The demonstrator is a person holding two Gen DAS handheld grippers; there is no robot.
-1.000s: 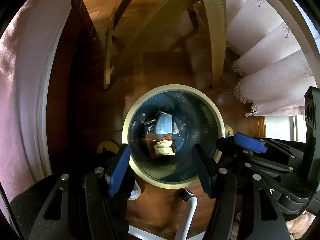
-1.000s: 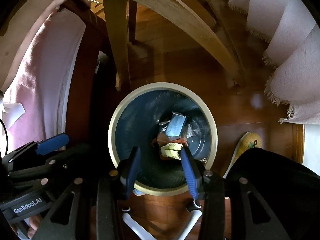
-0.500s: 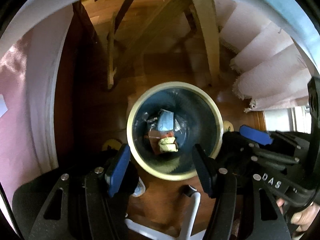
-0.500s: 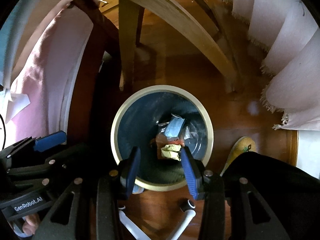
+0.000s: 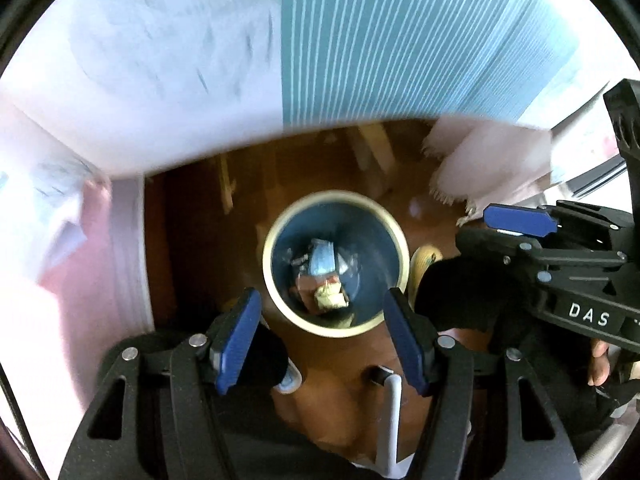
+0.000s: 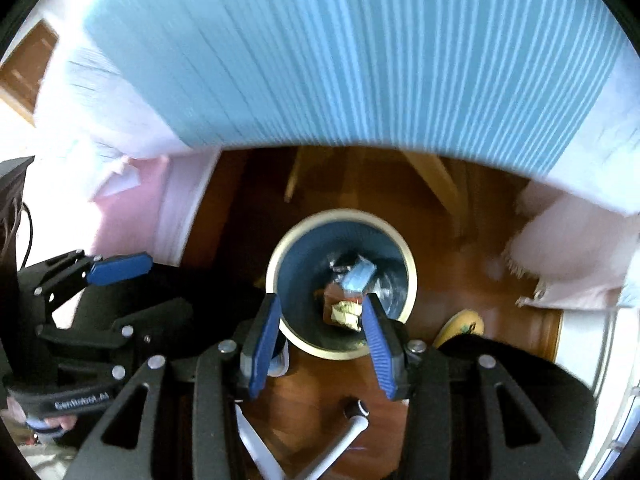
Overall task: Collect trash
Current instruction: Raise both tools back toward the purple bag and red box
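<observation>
The round bin (image 5: 335,322), cream-rimmed and dark blue inside, stands on the wooden floor (image 5: 340,364). At its bottom lies the trash: a light blue face mask (image 5: 322,263), clear wrappers beside it, and a crumpled yellowish wad (image 5: 330,299) on a reddish-brown scrap. Above the bin, the left gripper (image 5: 320,338) hangs with its jaws wide and empty. The right gripper (image 6: 320,344) hangs with jaws narrower, also empty.
</observation>
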